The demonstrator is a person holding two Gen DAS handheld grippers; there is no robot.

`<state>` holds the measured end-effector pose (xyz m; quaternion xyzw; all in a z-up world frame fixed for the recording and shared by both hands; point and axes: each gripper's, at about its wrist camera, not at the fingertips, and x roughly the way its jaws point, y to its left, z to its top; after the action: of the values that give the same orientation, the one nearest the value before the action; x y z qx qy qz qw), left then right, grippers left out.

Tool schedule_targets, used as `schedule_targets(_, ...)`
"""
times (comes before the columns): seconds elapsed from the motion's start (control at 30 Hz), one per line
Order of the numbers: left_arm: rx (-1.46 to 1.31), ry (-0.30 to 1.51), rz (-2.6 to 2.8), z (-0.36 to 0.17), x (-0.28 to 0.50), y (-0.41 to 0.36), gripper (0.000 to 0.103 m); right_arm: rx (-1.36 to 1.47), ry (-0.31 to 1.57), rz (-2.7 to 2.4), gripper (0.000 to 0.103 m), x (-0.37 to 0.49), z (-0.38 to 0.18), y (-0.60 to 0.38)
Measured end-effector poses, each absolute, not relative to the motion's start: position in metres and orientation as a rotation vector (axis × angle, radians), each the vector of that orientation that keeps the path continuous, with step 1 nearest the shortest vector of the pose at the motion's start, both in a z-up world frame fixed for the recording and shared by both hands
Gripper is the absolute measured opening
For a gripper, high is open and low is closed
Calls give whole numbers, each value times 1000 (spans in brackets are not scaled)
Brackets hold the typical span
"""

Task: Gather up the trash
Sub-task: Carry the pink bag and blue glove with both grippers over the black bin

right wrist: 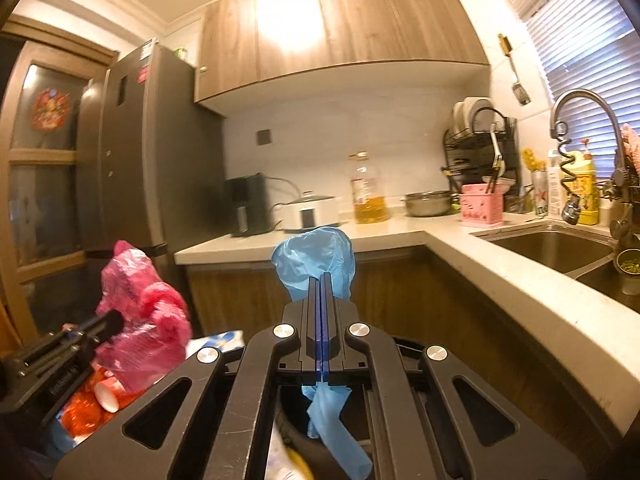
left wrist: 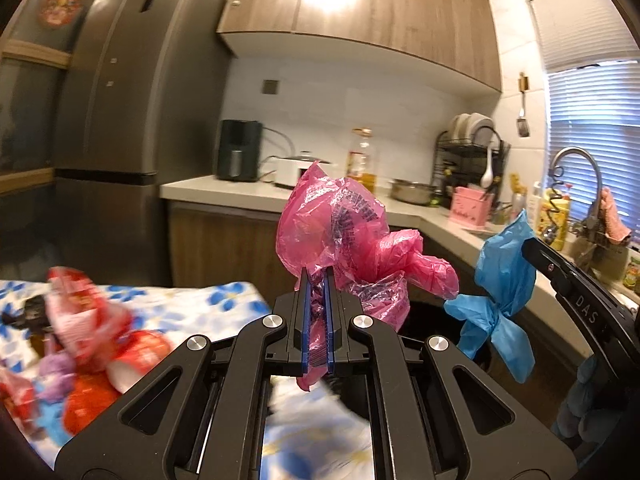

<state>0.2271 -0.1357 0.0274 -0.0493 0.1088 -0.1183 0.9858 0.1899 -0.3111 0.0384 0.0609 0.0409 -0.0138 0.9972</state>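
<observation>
Pink bag (left wrist: 340,236) pinched between left gripper (left wrist: 319,280) fingers, blue bag (right wrist: 316,260) between right gripper (right wrist: 322,284) fingers

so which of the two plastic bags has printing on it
The pink plastic bag in the left gripper; the blue plastic bag in the right gripper looks plain.

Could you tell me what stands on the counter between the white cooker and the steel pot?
An oil bottle stands between the white cooker and the steel pot, clearest in the right wrist view.

Home kitchen: fridge (right wrist: 132,152) far left, wall cupboards (right wrist: 340,24), worktop (right wrist: 500,256), sink (right wrist: 556,248) and dish rack (right wrist: 480,144) right.
</observation>
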Motion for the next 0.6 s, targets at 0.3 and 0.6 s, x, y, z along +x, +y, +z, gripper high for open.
schedule_targets(0.3,-120,241,-344,19,274,-194,5,157,97,-65,1,216,36,-348)
schedule_targets(0.6,-98,282,-391,6,301,-226,6,174,139,-60,1,237,25,-363)
